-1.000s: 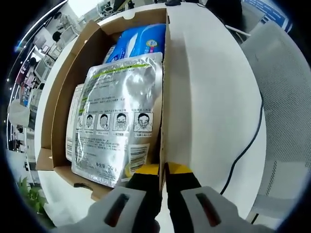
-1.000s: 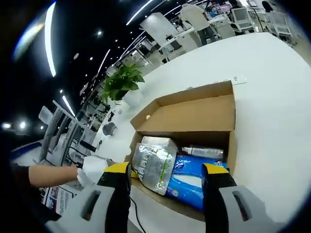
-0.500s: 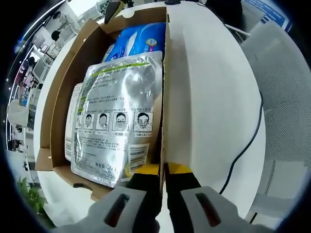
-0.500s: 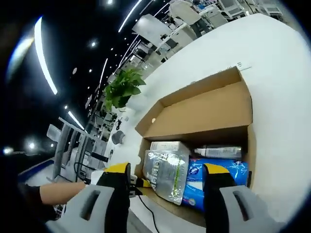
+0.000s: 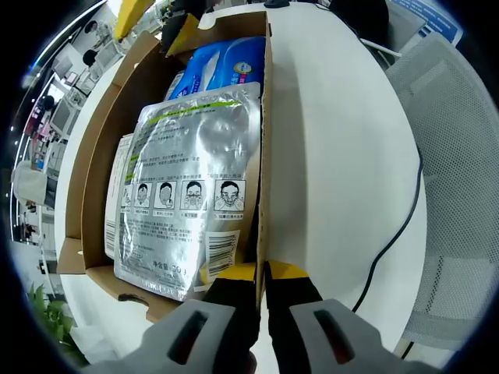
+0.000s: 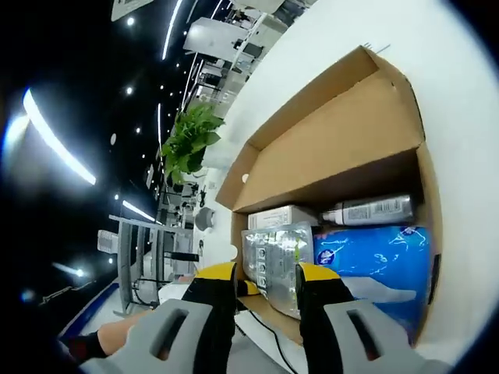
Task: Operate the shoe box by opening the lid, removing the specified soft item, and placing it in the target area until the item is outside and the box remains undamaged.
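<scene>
An open cardboard shoe box [image 5: 93, 156] lies on the white table with its lid [image 6: 335, 132] folded back. A silver foil pouch [image 5: 195, 179] [image 6: 277, 253] lies on top inside. A blue soft pack [image 5: 222, 66] [image 6: 374, 253] sits at the far end. My left gripper [image 5: 263, 274] is shut on the box's right side wall at its near corner. My right gripper [image 6: 267, 276] hovers over the box with its jaws narrowed but apart and nothing between them. Its yellow fingertips [image 5: 183, 29] show above the far end of the box.
A white bottle [image 6: 373, 209] and a white carton [image 6: 273, 216] lie deeper in the box. A black cable [image 5: 394, 234] runs over the table [image 5: 335, 156] to the right of the box, near a mesh chair [image 5: 460, 195]. A potted plant [image 6: 187, 140] stands beyond the box.
My right gripper has come closer to the box and its jaws have narrowed; its yellow tips have entered the left gripper view. The left gripper and the box have stayed still.
</scene>
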The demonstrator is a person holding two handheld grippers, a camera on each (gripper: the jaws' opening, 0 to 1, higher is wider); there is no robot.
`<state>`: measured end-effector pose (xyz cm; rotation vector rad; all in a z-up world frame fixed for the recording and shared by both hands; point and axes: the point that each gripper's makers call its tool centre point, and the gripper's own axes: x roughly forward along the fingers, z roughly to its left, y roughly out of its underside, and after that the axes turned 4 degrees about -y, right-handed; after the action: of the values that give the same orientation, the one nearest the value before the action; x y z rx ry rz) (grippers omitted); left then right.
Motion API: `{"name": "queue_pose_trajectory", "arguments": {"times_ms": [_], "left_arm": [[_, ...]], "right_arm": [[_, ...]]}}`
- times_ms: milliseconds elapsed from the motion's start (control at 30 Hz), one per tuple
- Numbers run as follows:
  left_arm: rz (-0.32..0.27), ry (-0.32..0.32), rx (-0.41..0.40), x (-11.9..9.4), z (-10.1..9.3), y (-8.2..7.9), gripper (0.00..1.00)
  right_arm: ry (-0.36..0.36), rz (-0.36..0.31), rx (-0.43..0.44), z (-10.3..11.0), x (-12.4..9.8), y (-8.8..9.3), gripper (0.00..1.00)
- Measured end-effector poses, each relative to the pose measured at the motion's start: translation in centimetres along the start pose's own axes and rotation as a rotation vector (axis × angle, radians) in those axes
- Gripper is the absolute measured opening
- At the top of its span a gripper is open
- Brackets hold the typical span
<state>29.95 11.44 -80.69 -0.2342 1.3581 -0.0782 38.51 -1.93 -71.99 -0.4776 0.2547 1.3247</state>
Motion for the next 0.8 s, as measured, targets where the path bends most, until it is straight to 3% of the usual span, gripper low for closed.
{"name": "queue_pose_trajectory", "arguments": {"times_ms": [267, 400, 567, 800], "left_arm": [[0.003, 0.002, -0.007, 0.0, 0.0, -0.1, 0.01], [0.003, 0.002, -0.006, 0.1, 0.0, -0.1, 0.01], [0.003, -0.001, -0.004, 0.1, 0.0, -0.1, 0.01], [0.004, -0.001, -0.004, 0.1, 0.0, -0.1, 0.01]], "right_arm": [[0.011, 0.063, -0.004, -2.2, 1.0, 1.4, 0.29], [0.001, 0.057, -0.006, -2.3, 1.3, 2.0, 0.29], [-0.002, 0.011, -0.034, -2.4, 1.8, 1.4, 0.30], [-0.020, 0.038, -0.056, -2.6, 3.0, 2.0, 0.26]]}}
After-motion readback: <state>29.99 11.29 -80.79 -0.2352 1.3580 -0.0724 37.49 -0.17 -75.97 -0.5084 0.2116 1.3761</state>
